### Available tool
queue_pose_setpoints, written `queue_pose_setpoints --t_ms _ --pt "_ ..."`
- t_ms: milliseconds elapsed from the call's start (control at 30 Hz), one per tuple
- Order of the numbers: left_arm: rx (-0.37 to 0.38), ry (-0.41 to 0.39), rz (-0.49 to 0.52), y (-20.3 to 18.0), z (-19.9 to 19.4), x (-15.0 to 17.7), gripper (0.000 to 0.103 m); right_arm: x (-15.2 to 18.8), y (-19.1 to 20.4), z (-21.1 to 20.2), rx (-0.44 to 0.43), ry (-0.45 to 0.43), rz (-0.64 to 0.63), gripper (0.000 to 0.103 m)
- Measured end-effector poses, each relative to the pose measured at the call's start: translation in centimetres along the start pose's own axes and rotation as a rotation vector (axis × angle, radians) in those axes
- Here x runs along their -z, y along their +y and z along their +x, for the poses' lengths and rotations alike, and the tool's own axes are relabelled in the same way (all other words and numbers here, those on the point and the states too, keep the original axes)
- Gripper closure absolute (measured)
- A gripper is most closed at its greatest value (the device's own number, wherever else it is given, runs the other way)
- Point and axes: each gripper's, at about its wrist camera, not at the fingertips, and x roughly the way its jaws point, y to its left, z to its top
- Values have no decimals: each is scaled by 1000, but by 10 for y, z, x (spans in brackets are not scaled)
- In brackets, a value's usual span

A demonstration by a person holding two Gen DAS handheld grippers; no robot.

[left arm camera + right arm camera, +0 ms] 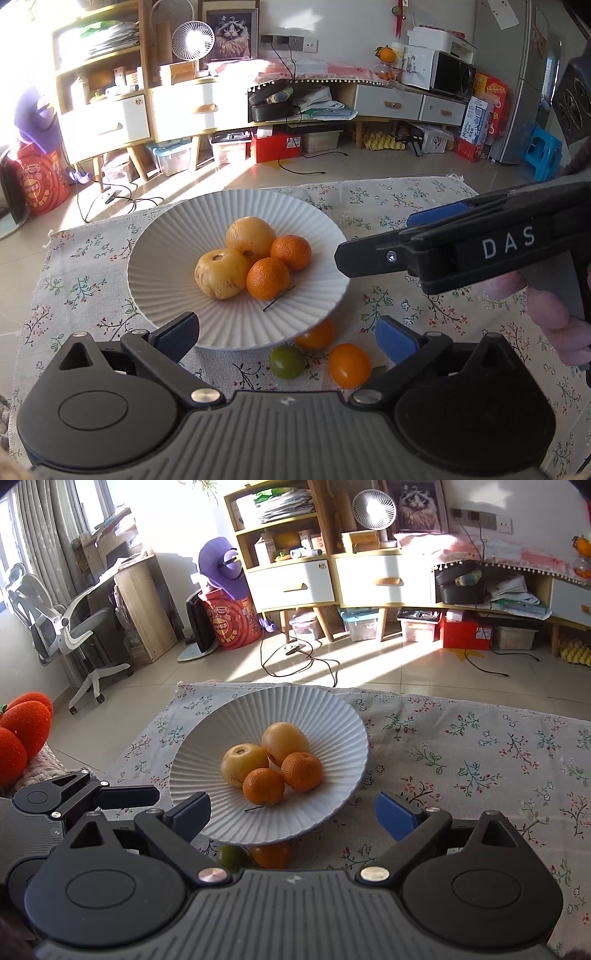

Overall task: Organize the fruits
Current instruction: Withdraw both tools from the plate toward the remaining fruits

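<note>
Both hand-held grippers, left [288, 334] and right [293, 812], spread empty near plate [314, 236]; four fruits piled centrally, three small fruits [349, 364] left on tabletop [424, 317].

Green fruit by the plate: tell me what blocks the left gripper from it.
Nothing visible does. The green fruit lies on the cloth just ahead of the open left gripper, beside the plate rim and two orange fruits.

Four fruits [255, 258] huddle in the ribbed plate [325, 236]; three small ones [321, 354] lie beside it
</note>
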Motion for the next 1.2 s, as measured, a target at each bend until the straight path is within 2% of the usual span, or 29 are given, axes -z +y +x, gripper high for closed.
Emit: queue_pose_setpoints --t_ms 267,633,933,1200 --pt "-32 19 -1 5 -16 10 2 10 9 -11 14 -1 -12 1" --pt "-58 44 -29 17 -30 38 2 34 18 -21 21 -4 -49 1" --pt "-73 142 -13 18 -29 58 2 53 29 -23 20 42 -97 1" --pt "-77 233 -60 25 -30 70 2 66 37 -24 51 90 -110 1"
